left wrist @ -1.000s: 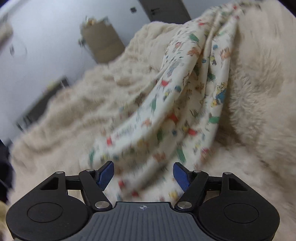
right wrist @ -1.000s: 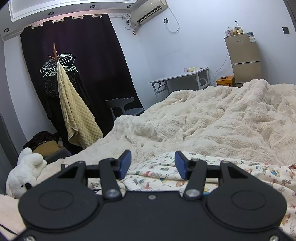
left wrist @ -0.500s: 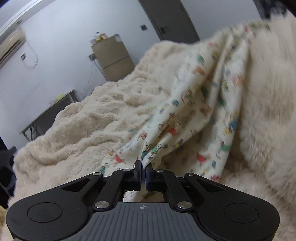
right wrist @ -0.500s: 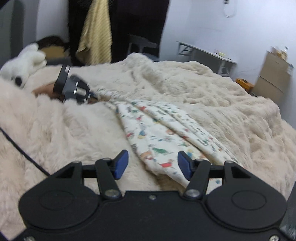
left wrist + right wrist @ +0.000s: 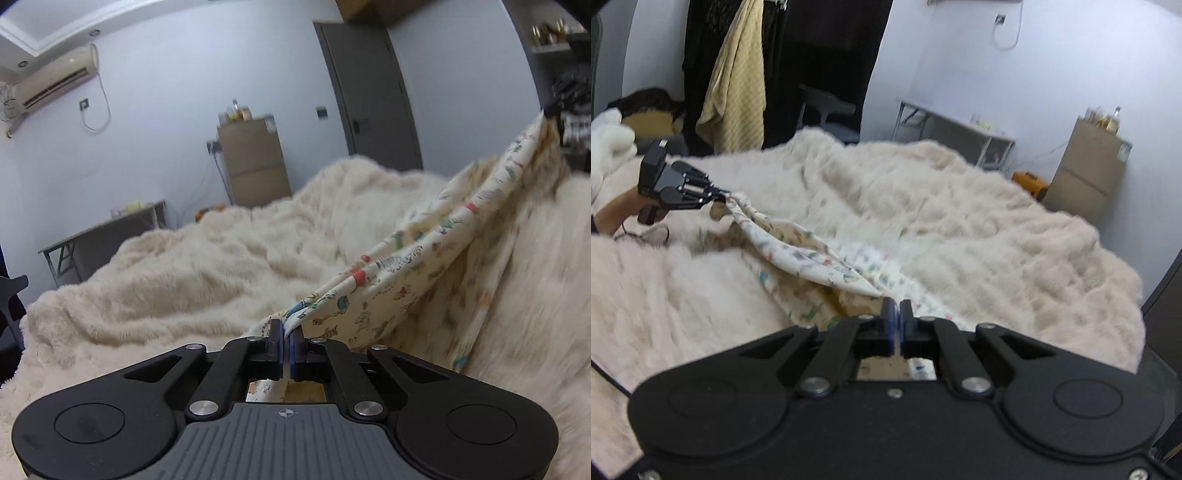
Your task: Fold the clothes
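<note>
We have the cloth [image 5: 417,266] pinched at both ends. Our left gripper [image 5: 285,341] is clamped on one end of it, the printed fabric bunched between the blue pads and running up and away as a taut, creased band. Our right gripper [image 5: 897,321] is closed on the other end; the cloth passes between its pads and shows again behind them. In the right view the left gripper [image 5: 720,194] sits near the left edge of the bed [image 5: 960,221], with the cloth sagging between the two grips and its lower layers resting on the fluffy blanket, in the middle of the bed on the side nearest us.

The step in hand, as we judge it, is lifting and spreading the garment before the first fold. To do it well we should raise both ends together and level, so that the hanging part clears the pile and does not drag fur-side wrinkles into it. We should draw the hands apart only until the top edge goes straight, not further: each grip seems to hold a gathered bunch rather than a clean corner, and a hard pull could slip a layer out. If the cloth hangs twisted, a gentle shake should let it fall flat.
</note>
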